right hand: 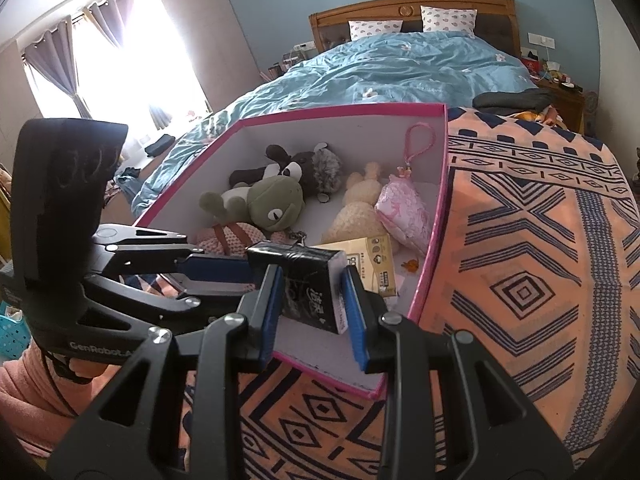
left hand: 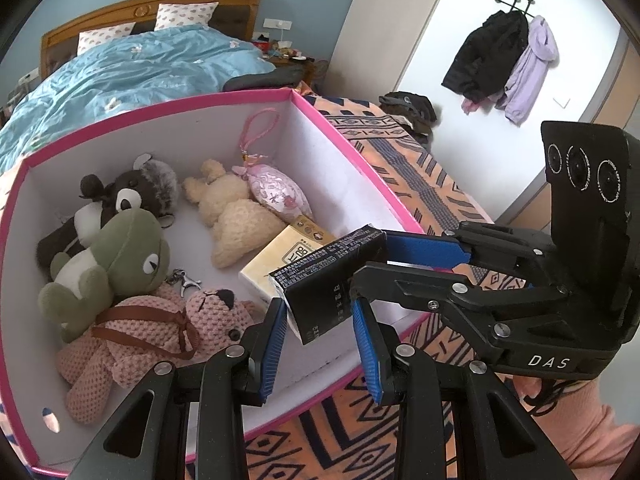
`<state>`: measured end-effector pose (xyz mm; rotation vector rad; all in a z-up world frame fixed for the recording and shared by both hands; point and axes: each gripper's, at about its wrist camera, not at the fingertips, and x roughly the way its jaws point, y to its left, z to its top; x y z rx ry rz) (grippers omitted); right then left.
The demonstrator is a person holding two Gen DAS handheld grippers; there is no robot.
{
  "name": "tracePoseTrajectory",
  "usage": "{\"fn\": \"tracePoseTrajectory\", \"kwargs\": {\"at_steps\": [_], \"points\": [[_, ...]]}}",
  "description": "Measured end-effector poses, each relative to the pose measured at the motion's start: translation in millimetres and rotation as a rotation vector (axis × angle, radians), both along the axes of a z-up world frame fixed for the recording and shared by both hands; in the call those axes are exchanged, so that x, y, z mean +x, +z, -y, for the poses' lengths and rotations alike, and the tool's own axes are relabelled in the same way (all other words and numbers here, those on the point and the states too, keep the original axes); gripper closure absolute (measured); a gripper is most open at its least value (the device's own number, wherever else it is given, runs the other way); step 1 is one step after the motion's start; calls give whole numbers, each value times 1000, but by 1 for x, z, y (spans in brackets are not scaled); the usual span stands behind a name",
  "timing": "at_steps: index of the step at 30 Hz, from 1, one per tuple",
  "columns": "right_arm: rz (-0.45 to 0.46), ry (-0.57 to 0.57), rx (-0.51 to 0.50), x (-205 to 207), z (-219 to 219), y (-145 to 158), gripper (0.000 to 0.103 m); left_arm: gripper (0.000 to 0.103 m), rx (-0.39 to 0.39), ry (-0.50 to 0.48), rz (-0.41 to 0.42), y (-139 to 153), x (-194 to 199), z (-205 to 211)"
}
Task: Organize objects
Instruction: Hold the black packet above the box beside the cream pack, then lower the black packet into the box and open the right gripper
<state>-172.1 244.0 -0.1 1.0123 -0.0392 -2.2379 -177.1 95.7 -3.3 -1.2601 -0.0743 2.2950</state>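
A pink-rimmed white box (left hand: 224, 101) (right hand: 436, 216) sits on a patterned orange blanket. Inside lie a green frog plush (left hand: 116, 264) (right hand: 272, 204), a pink knitted bear (left hand: 152, 332), a cream bunny (left hand: 236, 220) (right hand: 360, 204), a dark plush (left hand: 132, 192), a pink sachet (left hand: 276, 190) (right hand: 404, 212) and a yellow packet (left hand: 288, 256) (right hand: 372, 260). A black packet (left hand: 324, 284) (right hand: 312, 288) is held over the box's near corner. My right gripper (right hand: 312, 300) (left hand: 374, 268) is shut on it. My left gripper (left hand: 320, 336) (right hand: 240, 276) spans its other end, pads (left hand: 276, 340) at its sides.
The patterned orange blanket (right hand: 520, 280) covers the surface under the box. Behind it lies a bed with a blue duvet (left hand: 120, 68) (right hand: 400, 64). Jackets (left hand: 500, 60) hang on the wall at right. A bright curtained window (right hand: 120, 60) is at left.
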Motion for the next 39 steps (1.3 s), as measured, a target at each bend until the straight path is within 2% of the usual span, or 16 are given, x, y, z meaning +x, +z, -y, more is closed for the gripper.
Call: {"fn": "tracePoseTrajectory", "kwargs": {"at_steps": [15, 28, 32, 39], "points": [[72, 7, 24, -15, 1, 2, 69, 69, 11, -6, 101, -9, -16, 1], [102, 13, 111, -20, 17, 0, 69, 69, 12, -2, 146, -15, -23, 9], [113, 13, 149, -23, 24, -2, 69, 69, -15, 6, 159, -19, -29, 11], [89, 14, 208, -24, 35, -5, 69, 69, -7, 24, 166, -23, -30, 19]]}}
